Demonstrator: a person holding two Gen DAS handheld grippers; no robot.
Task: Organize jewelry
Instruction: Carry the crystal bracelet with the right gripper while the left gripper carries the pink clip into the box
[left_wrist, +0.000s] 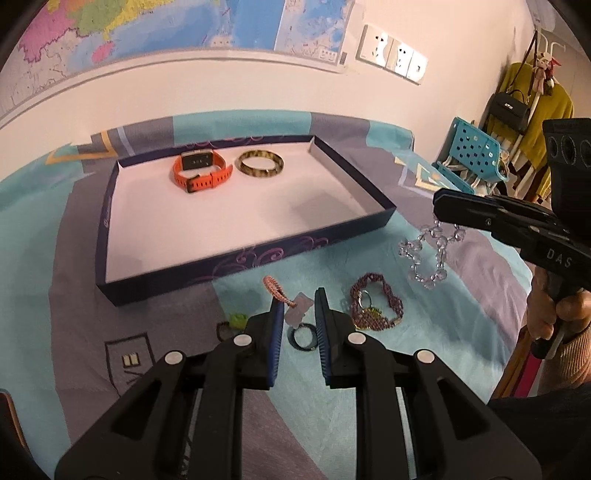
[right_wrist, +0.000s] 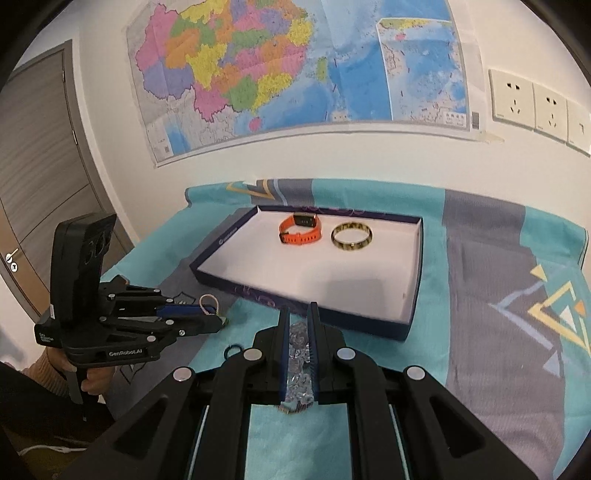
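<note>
Holding pink braided cord bracelet (left_wrist: 274, 290) in left tongs (left_wrist: 298, 304), closed on it, loop poking past the tips. Clamped tight in right tongs (right_wrist: 297, 314): clear crystal bead bracelet (left_wrist: 424, 254), dangling above teal-and-grey patterned cloth (left_wrist: 443, 332). Lying on cloth between both tongs: purple beaded bracelet (left_wrist: 376, 306). Placed side by side, apart, at far end of shallow navy cardboard tray (left_wrist: 229, 264): orange strap watch (left_wrist: 201, 170), tortoiseshell bangle (left_wrist: 260, 165).

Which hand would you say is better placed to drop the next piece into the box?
Right: its tongs are shut on the crystal bracelet, lifted beside the box. The left tongs pinch only a pink cord.
</note>
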